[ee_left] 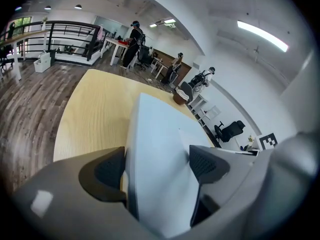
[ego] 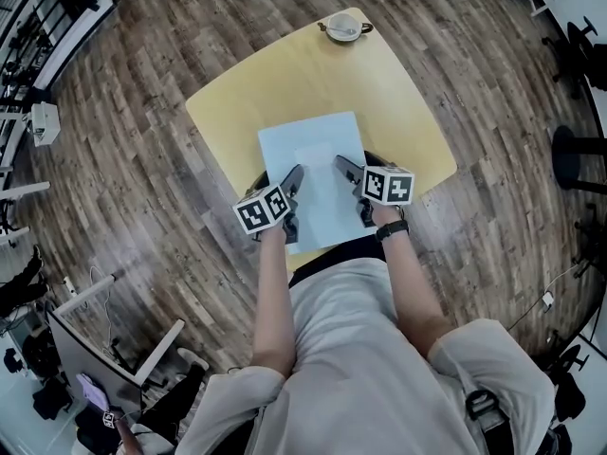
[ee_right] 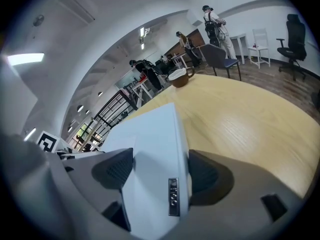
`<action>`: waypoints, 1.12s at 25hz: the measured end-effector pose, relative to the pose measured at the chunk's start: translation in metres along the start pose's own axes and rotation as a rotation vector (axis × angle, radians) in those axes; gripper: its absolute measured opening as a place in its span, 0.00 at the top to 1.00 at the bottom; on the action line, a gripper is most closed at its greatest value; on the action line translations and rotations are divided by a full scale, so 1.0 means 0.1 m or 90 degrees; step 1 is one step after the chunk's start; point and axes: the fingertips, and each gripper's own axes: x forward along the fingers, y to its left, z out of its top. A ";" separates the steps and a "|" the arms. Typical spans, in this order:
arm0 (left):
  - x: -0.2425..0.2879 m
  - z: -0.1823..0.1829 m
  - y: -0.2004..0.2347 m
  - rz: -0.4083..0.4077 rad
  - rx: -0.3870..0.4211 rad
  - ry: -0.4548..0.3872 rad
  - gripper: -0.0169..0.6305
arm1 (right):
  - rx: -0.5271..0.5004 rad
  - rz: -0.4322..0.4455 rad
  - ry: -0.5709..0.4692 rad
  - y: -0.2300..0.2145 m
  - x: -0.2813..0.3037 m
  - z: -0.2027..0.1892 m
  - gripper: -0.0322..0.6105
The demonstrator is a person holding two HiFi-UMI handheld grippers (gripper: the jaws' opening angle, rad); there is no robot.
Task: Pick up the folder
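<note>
A plank floor [ego: 123,159] surrounds a pale yellow table [ego: 285,74] with rounded corners. On the table's near half, in front of the person, lies the folder [ego: 318,145], a plain light-blue rectangle lying flat. The left gripper [ego: 296,176] sits at the folder's left edge and the right gripper [ego: 344,167] at its right edge, both angled down and inward. Each has its jaws wide apart astride that edge rather than clamped on it. In the left gripper view the outer pad [ee_left: 107,171] stands beside the folder's side with a sliver of tabletop between them, and the inner pad is over the top face. In the right gripper view the outer pad [ee_right: 205,176] stands right against the side, and the inner one again hangs over the top. A small two-handled dish [ego: 343,28] rests at the far corner, well apart from the folder. The marker cubes [ego: 263,209] carry black-and-white squares, no words. Only the right gripper view shows a narrow dark label strip [ee_right: 173,197] on the folder's right side, its characters too small to read. The gripper views alone show people [ee_left: 135,39] standing at desks far behind. The head view alone shows a dark watch [ego: 391,228] on the right wrist.
</note>
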 end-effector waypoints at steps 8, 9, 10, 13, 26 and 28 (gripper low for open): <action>-0.20 0.28 -0.25 -0.013 0.037 -0.036 0.34 | 0.003 0.016 -0.056 0.14 -0.25 0.28 0.38; -0.22 0.31 -0.30 -0.013 0.044 -0.040 0.34 | -0.002 0.013 -0.062 0.15 -0.30 0.32 0.40; -0.25 0.35 -0.35 -0.014 0.052 -0.046 0.34 | -0.005 0.012 -0.070 0.16 -0.34 0.35 0.40; -0.37 0.49 -0.50 -0.025 0.075 -0.067 0.34 | 0.000 0.023 -0.103 0.22 -0.50 0.50 0.41; -1.29 1.39 -1.24 -0.078 0.189 -0.258 0.35 | -0.127 0.077 -0.308 1.08 -1.44 1.51 0.43; -1.49 1.51 -1.35 -0.092 0.206 -0.293 0.36 | -0.152 0.081 -0.341 1.24 -1.62 1.62 0.43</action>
